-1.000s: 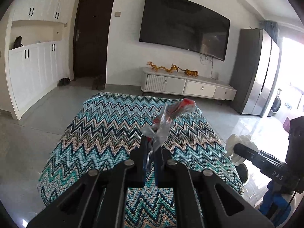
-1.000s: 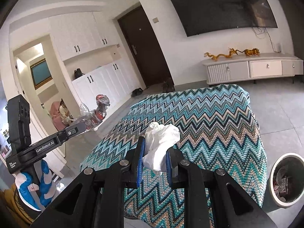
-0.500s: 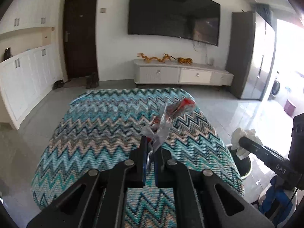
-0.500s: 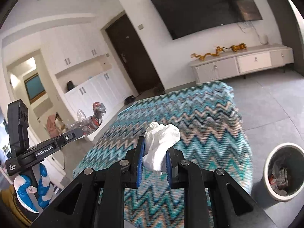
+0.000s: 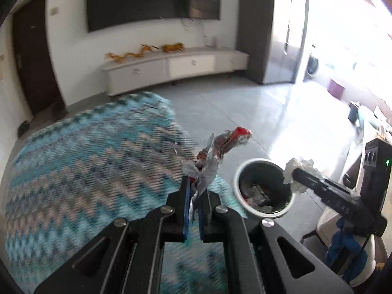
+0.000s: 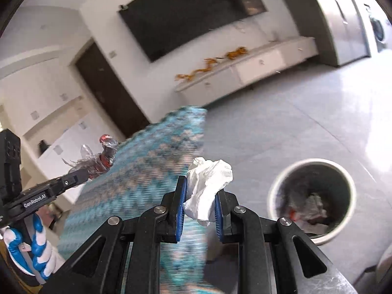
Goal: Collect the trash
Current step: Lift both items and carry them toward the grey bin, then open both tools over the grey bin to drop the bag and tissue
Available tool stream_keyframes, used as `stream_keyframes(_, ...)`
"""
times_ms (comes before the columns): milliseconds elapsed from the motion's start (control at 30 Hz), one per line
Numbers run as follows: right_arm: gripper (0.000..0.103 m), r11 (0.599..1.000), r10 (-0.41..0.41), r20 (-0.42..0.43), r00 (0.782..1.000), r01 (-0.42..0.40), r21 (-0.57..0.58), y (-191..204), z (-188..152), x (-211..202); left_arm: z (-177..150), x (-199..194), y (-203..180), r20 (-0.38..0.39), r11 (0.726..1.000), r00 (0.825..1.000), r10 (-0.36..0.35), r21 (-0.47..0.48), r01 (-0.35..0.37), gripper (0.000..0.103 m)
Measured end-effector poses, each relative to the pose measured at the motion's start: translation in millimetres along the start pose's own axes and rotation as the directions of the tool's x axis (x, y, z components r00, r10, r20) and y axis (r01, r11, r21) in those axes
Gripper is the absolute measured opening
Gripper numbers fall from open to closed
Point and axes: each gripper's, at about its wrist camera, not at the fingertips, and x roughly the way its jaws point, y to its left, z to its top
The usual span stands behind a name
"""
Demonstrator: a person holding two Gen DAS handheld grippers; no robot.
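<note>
Step in hand: carry-to-bin, both loads aloft, nothing released.

Left gripper (image 5: 193, 196) clamped on crinkled plastic wrapper (image 5: 220, 147), clear with red end, sticking up above far edge of zigzag cloth (image 5: 85, 171).

Right gripper (image 6: 199, 203) clamped on white crumpled tissue (image 6: 208, 186), held near left of bin.

Bin (image 6: 274, 193): round, pale rim, dark inside, on floor right of cloth; holds crumpled scraps at bottom, room left.

Next move calls for: bring each load over bin mouth, part jaws, drop; wrapper is light, may cling to pads.
</note>
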Motion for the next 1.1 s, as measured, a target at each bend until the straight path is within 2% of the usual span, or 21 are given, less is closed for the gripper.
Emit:
stream_keyframes(267,0.023,0.984,-0.154,-0.049,0.987,0.157,0.086,-95,7,34,28,105,-87,-0.125,0.991,0.987,-0.099,0.082,0.11,0.005)
stream_keyframes(500,0.025,0.955,-0.233,-0.125,0.964,0.251,0.156,-163,1,70,29,181,-128,-0.244,0.98,0.955,-0.169,0.063,0.19,0.007)
stream_keyframes(567,0.028,0.949,-0.253,-0.142,0.957,0.274,0.155,-174,0,76,27,194,-133,-0.272,0.975,0.943,-0.194,0.051,0.216,0.007)
stream_keyframes(633,0.04,0.943,-0.273,-0.158,0.949,0.297,0.153,-183,0,84,25,210,-137,-0.304,0.969,0.925,-0.229,0.021,0.247,0.008)
stream_keyframes(700,0.043,0.94,-0.279,-0.162,0.946,0.304,0.157,-186,-2,86,26,216,-138,-0.315,0.965,0.916,-0.247,0.003,0.261,0.009)
stream_keyframes(733,0.047,0.938,-0.281,-0.163,0.946,0.306,0.159,-187,-4,86,24,218,-137,-0.318,0.964,0.913,-0.255,-0.007,0.266,0.01)
stream_keyframes(767,0.05,0.937,-0.284,-0.165,0.945,0.31,0.16,-188,-4,87,24,219,-136,-0.32,0.963,0.911,-0.261,-0.014,0.27,0.016)
stream_keyframes(800,0.051,0.936,-0.288,-0.169,0.943,0.315,0.16,-189,-5,87,23,219,-134,-0.321,0.962,0.91,-0.264,-0.023,0.271,0.027)
stream_keyframes(867,0.051,0.932,-0.292,-0.174,0.941,0.32,0.167,-187,-10,87,23,215,-128,-0.309,0.964,0.915,-0.261,-0.035,0.263,0.038)
stream_keyframes(1000,0.051,0.932,-0.288,-0.157,0.945,0.314,0.18,-173,-12,78,25,187,-115,-0.258,0.967,0.932,-0.253,-0.04,0.252,0.038)
stream_keyframes(1100,0.052,0.939,-0.29,-0.132,0.948,0.308,0.155,-151,-8,66,26,151,-95,-0.189,0.978,0.959,-0.209,-0.034,0.206,0.038)
